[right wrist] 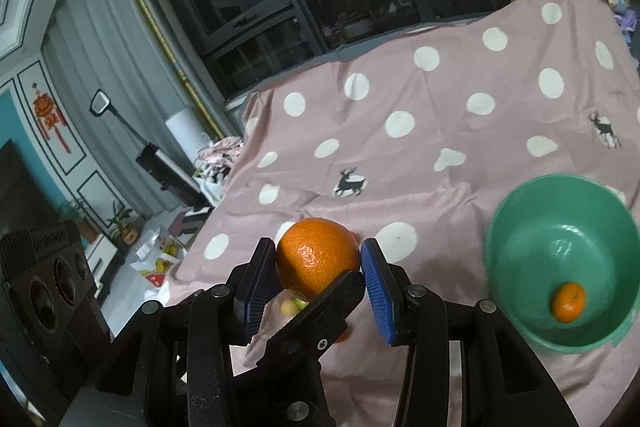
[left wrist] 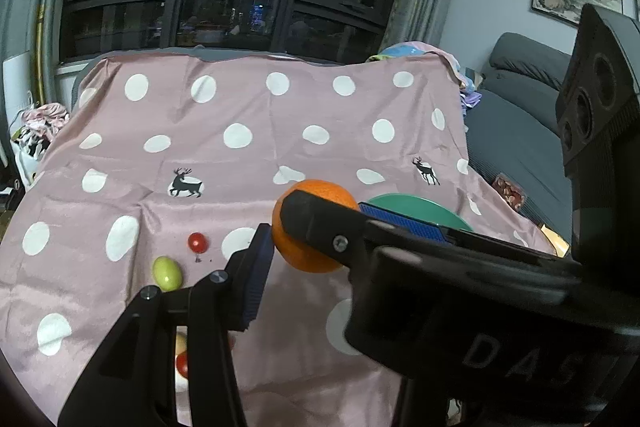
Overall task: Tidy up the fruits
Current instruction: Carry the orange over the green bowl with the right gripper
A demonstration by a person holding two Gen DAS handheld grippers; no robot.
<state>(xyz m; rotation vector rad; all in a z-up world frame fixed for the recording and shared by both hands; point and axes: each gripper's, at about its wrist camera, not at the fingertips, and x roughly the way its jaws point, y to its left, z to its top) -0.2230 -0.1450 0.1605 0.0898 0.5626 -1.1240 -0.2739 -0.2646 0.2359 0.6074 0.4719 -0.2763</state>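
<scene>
Orange: the big orange [right wrist: 316, 251] is off the spotted cloth [right wrist: 440, 115], up between my two tools at the near middle of the table.
Right gripper: my right gripper [right wrist: 319, 255] has a blue pad against each flank of the orange, so I judge it is pinching the fruit and carrying its weight.
Left gripper: my left gripper [left wrist: 312, 259] is crowded in on the same fruit. One pad tip touches the orange's left side and one black finger crosses under its near side. I can't tell whether this gripper is clamping or merely alongside.
Bowl: the green bowl [right wrist: 520, 211] sits to the right, well apart from the orange, with one small mandarin [right wrist: 568, 303] already inside.
Loose fruit: a small red fruit [left wrist: 198, 242] and a green oval fruit [left wrist: 167, 273] lie on the cloth to the left. More small pieces sit near me, half hidden by my fingers.
Step in hand: I judge this to be the carry of the big orange toward the bowl, perhaps a pass between my hands.
Next move: only one tool should own the fruit. The left should clear away, then the right swings over the bowl's rim, lowers and lets go gently beside the mandarin.
Watch for: tangled fingers could knock the round, smooth orange loose.
</scene>
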